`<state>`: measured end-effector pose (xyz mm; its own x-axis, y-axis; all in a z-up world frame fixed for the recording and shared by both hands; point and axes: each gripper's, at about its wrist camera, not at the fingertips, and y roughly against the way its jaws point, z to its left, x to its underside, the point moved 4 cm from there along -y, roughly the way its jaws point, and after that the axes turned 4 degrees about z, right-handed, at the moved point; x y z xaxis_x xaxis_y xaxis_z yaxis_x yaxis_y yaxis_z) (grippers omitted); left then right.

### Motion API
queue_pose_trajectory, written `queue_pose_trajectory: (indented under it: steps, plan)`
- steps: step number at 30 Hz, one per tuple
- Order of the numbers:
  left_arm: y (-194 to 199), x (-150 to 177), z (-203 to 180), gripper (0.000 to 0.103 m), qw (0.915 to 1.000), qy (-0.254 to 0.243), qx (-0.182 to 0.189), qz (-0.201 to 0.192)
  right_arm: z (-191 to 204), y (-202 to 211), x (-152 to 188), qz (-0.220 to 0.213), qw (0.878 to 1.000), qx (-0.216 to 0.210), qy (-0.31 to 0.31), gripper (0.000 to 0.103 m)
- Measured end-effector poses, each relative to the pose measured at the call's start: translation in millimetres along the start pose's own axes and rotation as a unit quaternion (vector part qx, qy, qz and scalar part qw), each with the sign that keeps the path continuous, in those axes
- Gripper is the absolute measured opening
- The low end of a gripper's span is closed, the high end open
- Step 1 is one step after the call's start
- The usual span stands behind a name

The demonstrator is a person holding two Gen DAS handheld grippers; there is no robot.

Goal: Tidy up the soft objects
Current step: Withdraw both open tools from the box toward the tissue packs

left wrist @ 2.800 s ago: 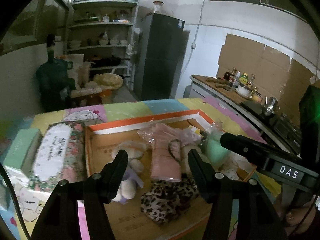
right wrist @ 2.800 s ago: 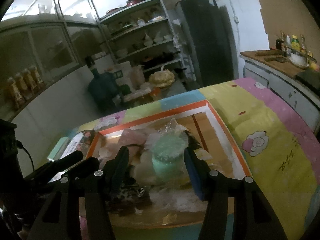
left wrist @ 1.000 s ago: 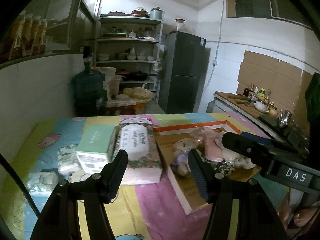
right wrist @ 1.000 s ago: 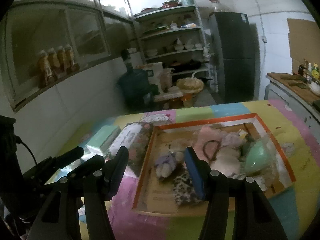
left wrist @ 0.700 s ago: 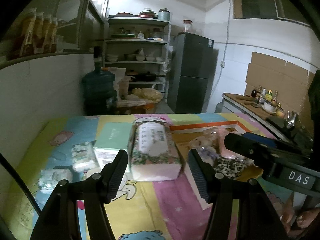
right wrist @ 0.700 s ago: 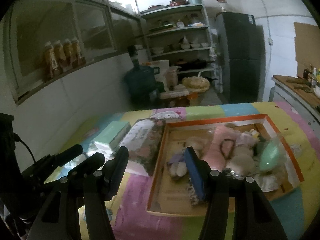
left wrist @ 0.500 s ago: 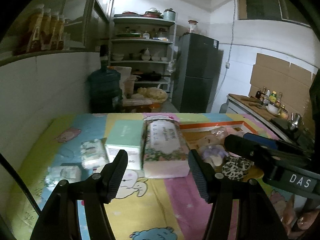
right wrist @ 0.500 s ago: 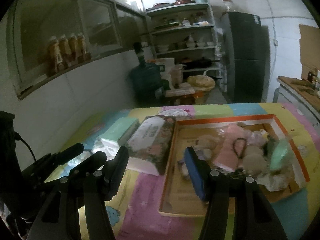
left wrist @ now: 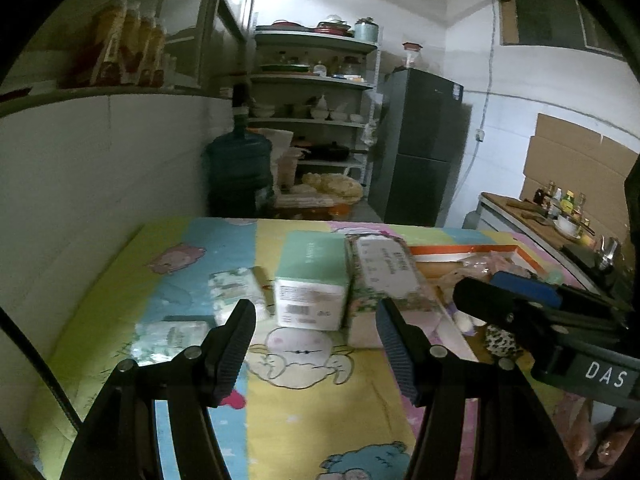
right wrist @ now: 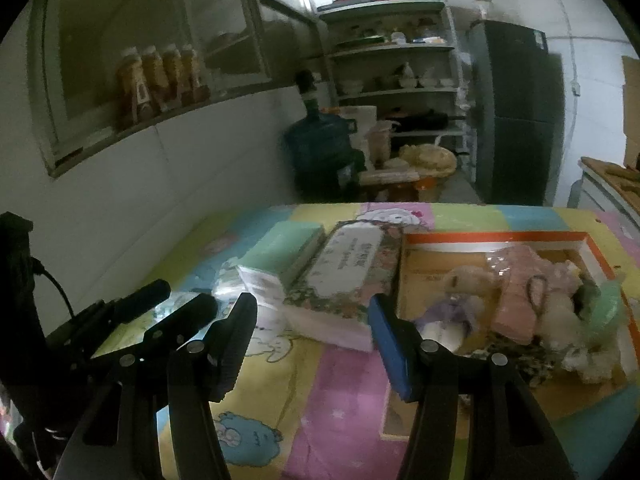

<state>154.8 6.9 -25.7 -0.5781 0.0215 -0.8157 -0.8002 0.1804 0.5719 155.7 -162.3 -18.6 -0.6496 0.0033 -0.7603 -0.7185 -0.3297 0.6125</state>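
**Soft goods half hidden**

Tray (right wrist: 496, 237) sat at three o'clock, its plush toys (right wrist: 472, 280) blurred together. Floral tissue pack (right wrist: 348, 268) lay beside it. Left gripper (left wrist: 314, 330) and right gripper (right wrist: 312, 324) gaped, empty.

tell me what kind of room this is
Most likely a home kitchen or pantry: a dark fridge, open shelves of bowls and pots, a big water jug, and a counter with sauce bottles.

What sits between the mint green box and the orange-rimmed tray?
The floral tissue pack lies between the mint green box and the orange-rimmed tray, clearest in the right wrist view.
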Motion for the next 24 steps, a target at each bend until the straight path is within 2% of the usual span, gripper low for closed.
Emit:
queue_pose_trajectory:
  steps: [7,16,24]
  plan:
    - [0,3,25,0.062,0.9998,0.012,-0.017,0.001,17,-15,-2,0.011,1.0,-0.012,0.011,0.06]
    - [2,9,86,0.062,0.9971,0.047,-0.06,0.0,35,-33,2,0.027,0.999,-0.026,0.026,0.06]
    - [-11,21,124,0.062,0.9951,0.073,-0.061,0.026,53,-53,3,0.043,0.997,-0.042,0.041,0.06]
